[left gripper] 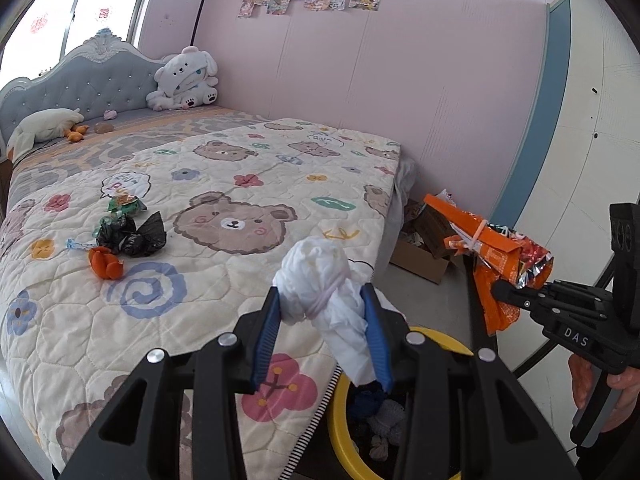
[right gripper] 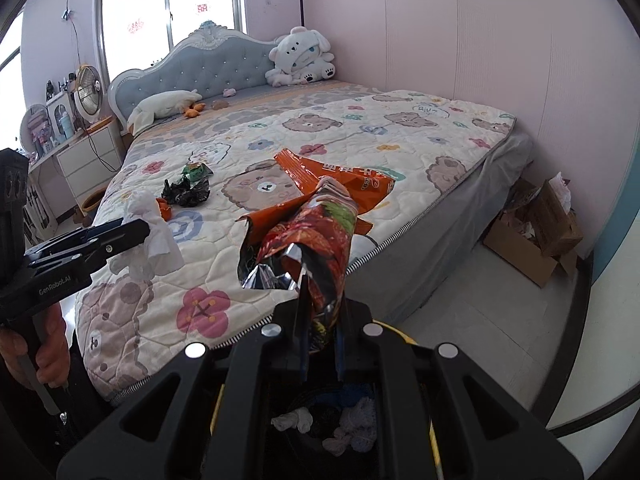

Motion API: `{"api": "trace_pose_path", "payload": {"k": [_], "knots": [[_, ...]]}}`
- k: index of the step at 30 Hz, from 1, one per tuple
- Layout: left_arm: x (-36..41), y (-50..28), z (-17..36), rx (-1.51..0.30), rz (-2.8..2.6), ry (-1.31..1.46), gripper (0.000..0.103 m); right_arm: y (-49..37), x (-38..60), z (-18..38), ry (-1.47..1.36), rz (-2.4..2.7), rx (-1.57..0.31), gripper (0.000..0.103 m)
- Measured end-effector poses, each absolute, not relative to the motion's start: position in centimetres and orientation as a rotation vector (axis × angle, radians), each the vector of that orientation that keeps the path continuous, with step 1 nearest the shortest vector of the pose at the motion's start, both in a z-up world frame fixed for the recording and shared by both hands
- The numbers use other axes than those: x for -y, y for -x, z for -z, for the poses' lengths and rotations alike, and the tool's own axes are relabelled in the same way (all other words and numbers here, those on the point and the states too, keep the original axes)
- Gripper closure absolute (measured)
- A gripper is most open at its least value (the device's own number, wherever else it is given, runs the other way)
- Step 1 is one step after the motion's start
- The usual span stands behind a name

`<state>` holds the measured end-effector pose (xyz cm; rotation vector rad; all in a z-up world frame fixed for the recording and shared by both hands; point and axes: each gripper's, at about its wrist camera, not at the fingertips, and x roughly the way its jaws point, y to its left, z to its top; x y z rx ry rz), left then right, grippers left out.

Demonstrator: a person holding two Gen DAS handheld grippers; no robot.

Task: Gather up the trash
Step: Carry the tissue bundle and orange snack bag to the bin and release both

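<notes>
The left gripper (left gripper: 326,316) clamps a crumpled white wad (left gripper: 320,284), bunched and bound with pale bands, its tail hanging down over the yellow-rimmed bin (left gripper: 340,408). The right gripper (right gripper: 322,332) pinches a bundle of orange and red foil wrappers (right gripper: 316,216), silver inside and tied with a pale band, held above the same bin. On the quilt (left gripper: 224,160) lie 4 more scraps close together: a black bag (left gripper: 132,234), an orange scrap (left gripper: 105,263), a green wrapper (left gripper: 126,203) and a small clear-blue wrapper (left gripper: 78,245).

Bed (left gripper: 224,200) (wrappers (left gripper: 128,236), plush toys (left gripper: 186,80))
</notes>
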<state>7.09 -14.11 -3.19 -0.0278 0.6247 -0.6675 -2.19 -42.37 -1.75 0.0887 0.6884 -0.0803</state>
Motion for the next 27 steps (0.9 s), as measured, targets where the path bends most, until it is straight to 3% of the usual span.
{"api": "trace_pose_path", "payload": {"k": [27], "knots": [[20.9,-4.2,10.1,-0.815,0.784,-0.11,0.062,5.3,44.9,8.2,-0.143,0.086,-0.888,0.092]]}}
